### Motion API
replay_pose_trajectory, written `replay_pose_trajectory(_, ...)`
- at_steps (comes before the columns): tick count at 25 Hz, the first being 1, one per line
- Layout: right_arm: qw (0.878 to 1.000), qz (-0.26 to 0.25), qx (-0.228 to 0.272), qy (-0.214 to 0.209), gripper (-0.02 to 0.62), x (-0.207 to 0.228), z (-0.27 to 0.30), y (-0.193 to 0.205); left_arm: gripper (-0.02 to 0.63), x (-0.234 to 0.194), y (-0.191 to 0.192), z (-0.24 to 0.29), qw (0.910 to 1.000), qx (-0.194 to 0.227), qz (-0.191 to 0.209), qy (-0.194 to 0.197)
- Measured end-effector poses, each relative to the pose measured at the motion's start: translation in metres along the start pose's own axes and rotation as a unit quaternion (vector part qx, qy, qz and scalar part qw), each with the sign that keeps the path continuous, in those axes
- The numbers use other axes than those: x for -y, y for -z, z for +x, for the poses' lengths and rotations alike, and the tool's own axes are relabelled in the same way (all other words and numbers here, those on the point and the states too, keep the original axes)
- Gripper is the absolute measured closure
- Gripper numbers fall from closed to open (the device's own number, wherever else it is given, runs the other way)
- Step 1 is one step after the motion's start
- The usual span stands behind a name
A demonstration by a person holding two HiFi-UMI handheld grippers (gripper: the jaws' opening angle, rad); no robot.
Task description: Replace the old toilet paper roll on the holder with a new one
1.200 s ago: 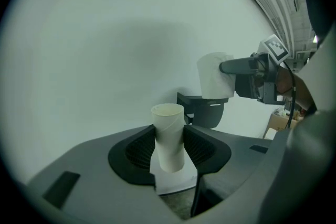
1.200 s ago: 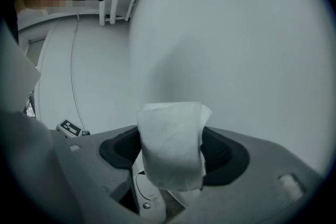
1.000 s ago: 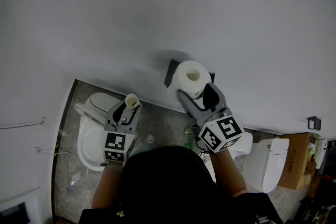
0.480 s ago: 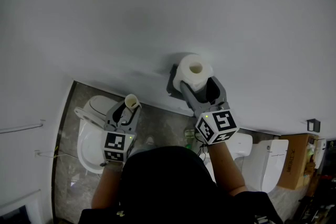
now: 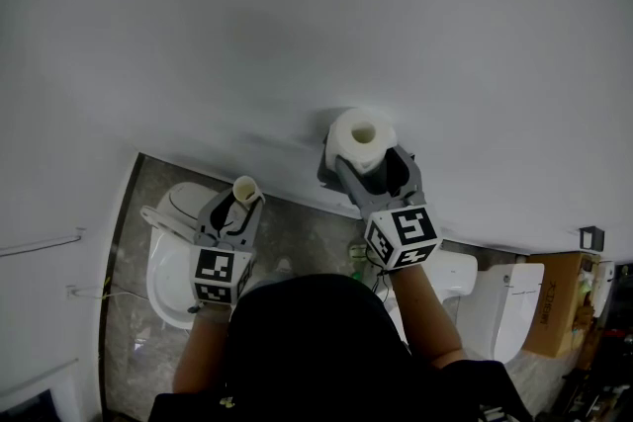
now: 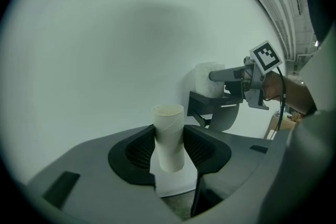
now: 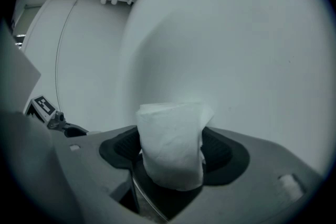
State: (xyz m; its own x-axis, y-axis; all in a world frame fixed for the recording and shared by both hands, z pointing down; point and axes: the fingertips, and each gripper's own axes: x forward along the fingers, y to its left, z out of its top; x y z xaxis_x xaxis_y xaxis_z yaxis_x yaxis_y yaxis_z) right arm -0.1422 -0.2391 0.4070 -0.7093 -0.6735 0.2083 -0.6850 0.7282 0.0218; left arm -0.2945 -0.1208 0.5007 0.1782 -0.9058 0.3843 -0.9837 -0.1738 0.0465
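Clamps the fingers (image 6: 135, 152) of the left gripper (image 6: 169, 148) on an empty cardboard tube (image 6: 169, 131), with one ribbed black pad on each side; holds that tube upright, open end up, well to the left of the holder (image 6: 212, 110) and apart from the wall (image 5: 297, 15); in the head view has it over the white toilet (image 5: 166, 262) at the left side of the floor (image 5: 316, 227); presses the fingers (image 7: 226, 152) of the right gripper (image 7: 171, 157) on a new toilet paper roll (image 7: 170, 136), tight against the soft white paper on both sides; holds this roll with its hollow core facing up, close against the wall, right at the black holder fixed near the wall's lower edge; has it just above the holder's curved bracket in the left gripper view; gives no clear sight of whether the roll already sits on the holder; shows a marker cube (image 5: 218, 272) at the back of each gripper, a dark top (image 5: 307, 341) on the person below them, and a second white fixture (image 5: 504, 301) and a cardboard box (image 5: 559, 301) toward the floor's right end.
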Motion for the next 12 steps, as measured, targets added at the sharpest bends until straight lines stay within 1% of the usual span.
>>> replay_pose_trajectory(6,1.000,-0.007,-0.012,-0.002,0.250,-0.0021,0.0007,0.0017,0.425,0.0037,0.0025,0.0028,0.9999,0.001,0.007,0.011)
replay_pose_trajectory(10,1.000,-0.006,-0.026,-0.001,0.249,-0.0005,0.0010,0.0057,0.425,0.0022,0.0003,0.0043,1.0000,-0.001,-0.002,0.006)
replay_pose_trajectory(12,0.999,-0.006,-0.032,0.002,0.247,0.0011,-0.0007,0.0078,0.425,0.0018,0.0002,0.0039,1.0000,0.000,0.001,0.005)
